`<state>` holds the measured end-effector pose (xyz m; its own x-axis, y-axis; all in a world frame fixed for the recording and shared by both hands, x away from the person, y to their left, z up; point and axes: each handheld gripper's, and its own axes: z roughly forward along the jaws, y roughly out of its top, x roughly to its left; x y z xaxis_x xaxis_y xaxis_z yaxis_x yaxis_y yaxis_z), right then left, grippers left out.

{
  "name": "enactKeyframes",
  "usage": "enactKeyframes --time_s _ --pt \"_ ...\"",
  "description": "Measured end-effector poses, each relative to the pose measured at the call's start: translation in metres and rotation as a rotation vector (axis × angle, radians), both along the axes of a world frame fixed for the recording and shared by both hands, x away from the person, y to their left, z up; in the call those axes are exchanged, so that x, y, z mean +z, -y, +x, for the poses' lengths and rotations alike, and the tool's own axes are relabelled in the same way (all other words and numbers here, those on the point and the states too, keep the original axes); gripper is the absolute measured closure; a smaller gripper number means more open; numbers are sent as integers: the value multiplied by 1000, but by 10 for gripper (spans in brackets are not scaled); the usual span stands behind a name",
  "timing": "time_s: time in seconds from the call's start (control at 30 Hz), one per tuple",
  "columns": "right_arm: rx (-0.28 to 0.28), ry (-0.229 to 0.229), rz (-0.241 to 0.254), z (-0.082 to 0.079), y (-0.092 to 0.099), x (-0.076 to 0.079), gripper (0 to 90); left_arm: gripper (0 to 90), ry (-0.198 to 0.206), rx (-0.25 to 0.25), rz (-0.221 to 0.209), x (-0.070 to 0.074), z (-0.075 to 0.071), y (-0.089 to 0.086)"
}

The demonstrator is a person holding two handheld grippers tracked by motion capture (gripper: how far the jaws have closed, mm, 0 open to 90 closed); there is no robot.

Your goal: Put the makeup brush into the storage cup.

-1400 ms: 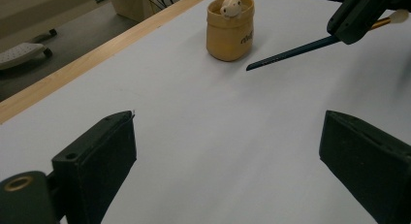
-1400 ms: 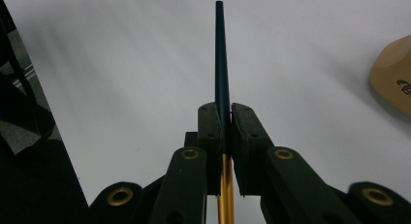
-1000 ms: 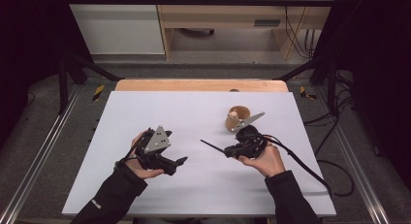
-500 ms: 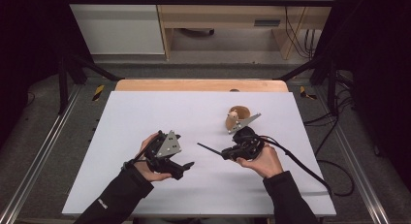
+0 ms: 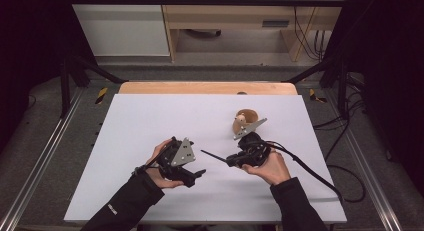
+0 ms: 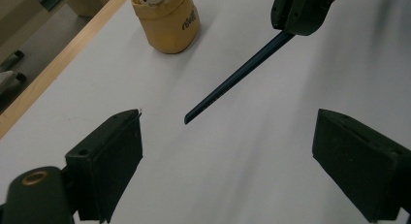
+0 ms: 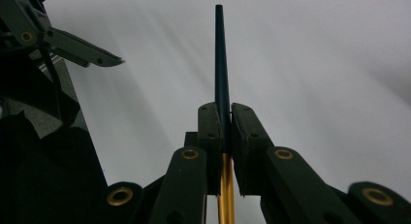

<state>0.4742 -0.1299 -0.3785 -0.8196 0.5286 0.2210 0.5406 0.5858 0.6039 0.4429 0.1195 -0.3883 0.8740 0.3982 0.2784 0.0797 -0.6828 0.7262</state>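
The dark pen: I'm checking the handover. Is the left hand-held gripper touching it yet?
Apart. The left gripper view shows the left hand-held gripper with jaws wide open and the dark pen tip short of them, bare table between.

I see a white table top (image 5: pixel 150 116) across the middle of the high view, with a strip of bare wood (image 5: pixel 200 87) along its far edge. On it, right of centre, stands a small tan case (image 5: pixel 244 120) with an earbud showing in its open top; in the left gripper view the same case (image 6: pixel 167 18) sits at the upper left, near the wooden edge. Grey floor (image 5: pixel 60 156) runs down the left side, crossed by metal rails (image 5: pixel 40 163). Along the top of the frame I make out a white cabinet (image 5: pixel 120 23) and a wooden shelf unit (image 5: pixel 230 16). Black cables (image 5: pixel 345 131) trail over the floor at the right.
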Motion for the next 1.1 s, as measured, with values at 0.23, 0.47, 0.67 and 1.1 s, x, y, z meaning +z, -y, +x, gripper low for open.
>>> enactKeyframes --time_s 0.23,0.47,0.67,1.1 --pt "8 -1 1 -1 -1 -1 834 122 25 -16 30 -1 0 8" --pt "26 -1 11 -1 -2 -1 834 156 50 -30 62 -4 1 14" --pt "30 -10 15 -2 -4 -2 834 187 68 -49 90 -7 1 18" --pt "40 -15 19 -3 -7 -3 834 269 107 -89 130 -14 -1 29"
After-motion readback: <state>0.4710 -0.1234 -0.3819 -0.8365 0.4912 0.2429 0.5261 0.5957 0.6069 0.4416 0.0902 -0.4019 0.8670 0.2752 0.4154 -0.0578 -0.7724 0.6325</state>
